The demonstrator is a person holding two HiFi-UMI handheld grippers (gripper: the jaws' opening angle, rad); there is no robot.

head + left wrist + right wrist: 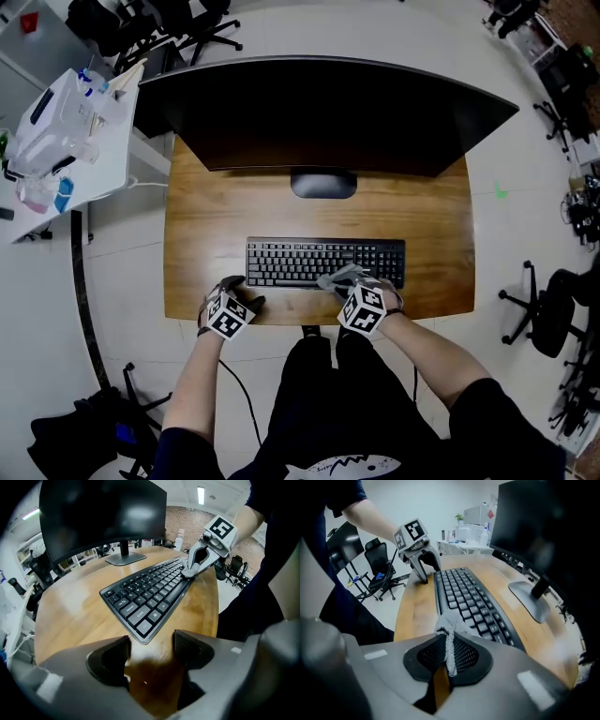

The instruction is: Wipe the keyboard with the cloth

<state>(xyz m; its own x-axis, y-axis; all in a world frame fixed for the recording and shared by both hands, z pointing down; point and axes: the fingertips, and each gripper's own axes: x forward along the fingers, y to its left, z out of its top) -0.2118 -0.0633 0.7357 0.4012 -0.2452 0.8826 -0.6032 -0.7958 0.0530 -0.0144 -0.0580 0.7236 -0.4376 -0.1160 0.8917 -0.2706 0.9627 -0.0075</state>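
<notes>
A black keyboard [323, 262] lies on the wooden desk [422, 216] in front of the monitor. My right gripper [448, 654] is shut on a grey cloth [451, 634]; the cloth [341, 278] rests on the keyboard's [468, 604] near edge, right of its middle. My left gripper [151, 649] stands open with nothing between its fingers, just off the keyboard's [150, 597] left front corner, above bare desk. In the head view the left gripper [236, 291] sits at the desk's front edge.
A wide black monitor [323, 112] on a stand [323, 184] fills the back of the desk. A white side table [66, 141] with boxes stands to the left. Office chairs [548, 309] stand at the right on the floor.
</notes>
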